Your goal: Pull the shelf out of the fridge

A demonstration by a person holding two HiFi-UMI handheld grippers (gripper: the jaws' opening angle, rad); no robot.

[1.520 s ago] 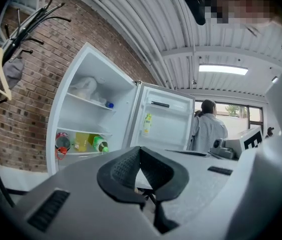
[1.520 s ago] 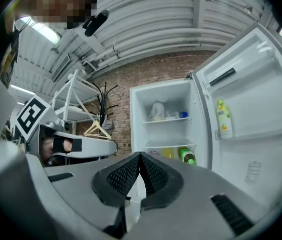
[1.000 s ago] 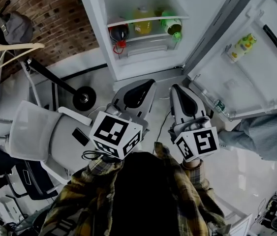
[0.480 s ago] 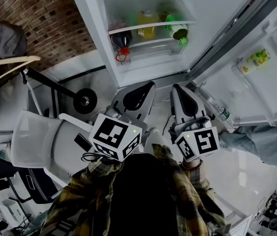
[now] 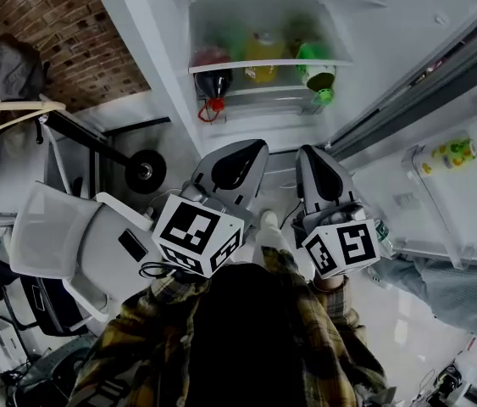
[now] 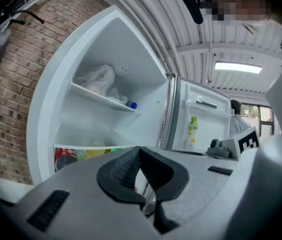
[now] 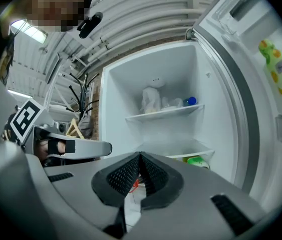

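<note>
you hold the left gripper (image 5: 249, 148) and right gripper (image 5: 310, 153) just outside the fridge (image 5: 149, 66), fingers clenched on nothing (likely mid-approach); the shelf (image 5: 263, 63) sits fully inside it.

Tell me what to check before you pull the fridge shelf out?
1. Fridge door open: ok.
2. Left gripper ready to grab: not ok, jaws shut, empty.
3. Right gripper ready: not ok, jaws shut, empty.
4. Grippers at the lower shelf: not ok, both short of it.
5. Lower shelf top bare: ok, bottles lie beneath it.
6. Upper shelf bare: not ok, bag and blue-capped bottle on it.
</note>
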